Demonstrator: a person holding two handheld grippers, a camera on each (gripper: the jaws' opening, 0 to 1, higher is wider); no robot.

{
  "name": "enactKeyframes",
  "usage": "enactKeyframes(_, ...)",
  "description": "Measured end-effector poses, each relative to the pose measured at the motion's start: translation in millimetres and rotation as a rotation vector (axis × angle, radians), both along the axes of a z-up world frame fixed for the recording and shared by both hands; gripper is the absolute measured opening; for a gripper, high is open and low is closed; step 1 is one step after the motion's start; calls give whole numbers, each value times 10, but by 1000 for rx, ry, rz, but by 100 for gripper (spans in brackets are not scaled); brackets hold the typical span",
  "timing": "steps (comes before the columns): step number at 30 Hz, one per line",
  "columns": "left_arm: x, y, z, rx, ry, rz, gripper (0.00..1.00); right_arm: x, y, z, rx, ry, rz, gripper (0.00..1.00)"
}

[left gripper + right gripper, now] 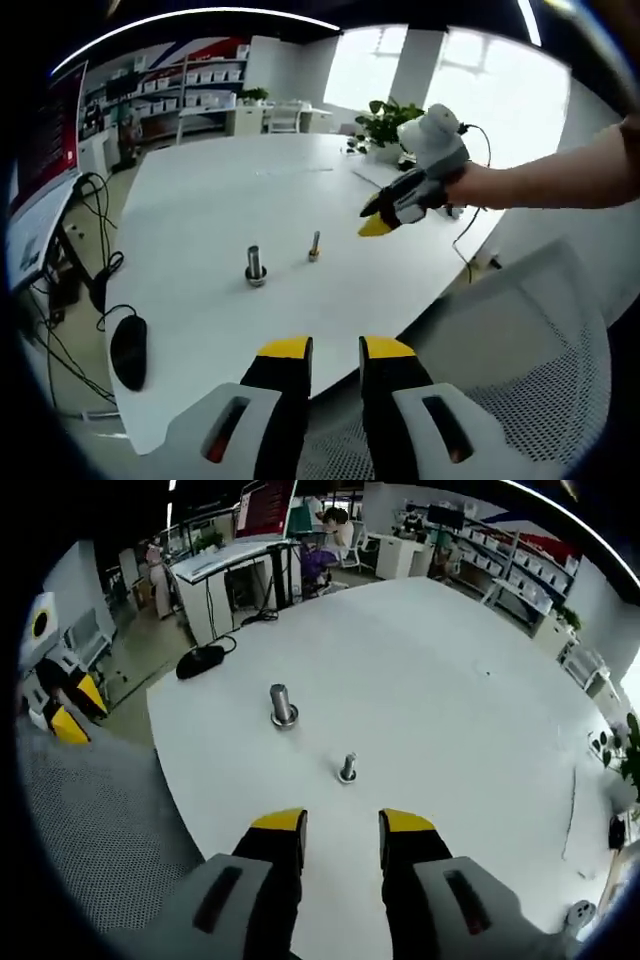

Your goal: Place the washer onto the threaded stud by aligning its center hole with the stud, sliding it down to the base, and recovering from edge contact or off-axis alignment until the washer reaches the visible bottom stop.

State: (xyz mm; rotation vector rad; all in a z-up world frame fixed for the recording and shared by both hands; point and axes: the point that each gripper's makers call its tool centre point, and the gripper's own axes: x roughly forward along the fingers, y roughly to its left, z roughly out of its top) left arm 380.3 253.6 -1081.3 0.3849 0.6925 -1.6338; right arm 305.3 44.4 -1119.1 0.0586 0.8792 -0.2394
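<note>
Two metal studs stand upright on the white table [220, 190]. The thicker grey stud [255, 265] [282, 705] has a wider ring at its foot; I cannot tell whether that ring is a loose washer. The thinner threaded stud [314, 246] [347, 768] stands a short way beside it. My left gripper [335, 350] hovers off the table's near edge, open and empty. In the right gripper view it shows at the far left [65, 705]. My right gripper [342, 825] is open and empty above the table, short of the thin stud; a hand holds it [385, 215].
A black mouse [128, 350] [200, 660] with its cable lies near one table edge. A mesh chair [540, 340] [90, 820] stands against the table's edge. A potted plant [385, 125] sits at the far side. Desks and shelves stand beyond.
</note>
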Motion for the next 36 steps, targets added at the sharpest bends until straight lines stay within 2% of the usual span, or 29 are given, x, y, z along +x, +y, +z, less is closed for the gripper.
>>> enactKeyframes(2,39,-22,19,-24,2,18,17,-166,34,191,8,-48,-56,32)
enactKeyframes(3,69,-28,20,-33,4,29,17,-192,39,222,13,-63,-68,32)
enactKeyframes(5,126,-49,67,-62,18,66,18,-355,45,379,22,-148,-121,36)
enactKeyframes(7,172,-59,117,-84,17,91,18,-522,58,467,19,-182,-160,40)
enactKeyframes(10,230,-67,130,-97,13,117,19,-773,114,509,43,-198,-199,40)
enactKeyframes(14,285,-67,164,-105,0,152,20,-1099,134,491,85,-267,-280,43)
enactKeyframes(18,383,-44,193,-126,-24,197,20,-1292,313,505,114,-288,-289,47)
enactKeyframes(21,414,-53,217,-122,-30,220,20,-1287,467,529,206,-388,-339,47)
enactKeyframes(24,436,-26,235,-131,-44,238,20,-1270,423,541,99,-353,-283,45)
enactKeyframes(25,458,-17,221,-124,-56,237,20,-1229,335,649,76,-419,-307,44)
enactKeyframes(27,502,-31,197,-109,-63,238,20,-1217,285,753,123,-521,-366,44)
enactKeyframes(28,469,-48,233,-108,-58,243,20,-1237,296,711,137,-511,-365,45)
enactKeyframes(29,410,-62,276,-111,-52,246,20,-1268,314,624,147,-476,-358,46)
enactKeyframes(31,382,-43,268,-107,-71,238,20,-1265,382,538,168,-438,-342,47)
enactKeyframes(33,358,-61,263,-92,-79,236,20,-1215,414,560,162,-446,-310,46)
enactKeyframes(36,441,-48,238,-82,-78,251,20,-1161,438,560,160,-437,-284,44)
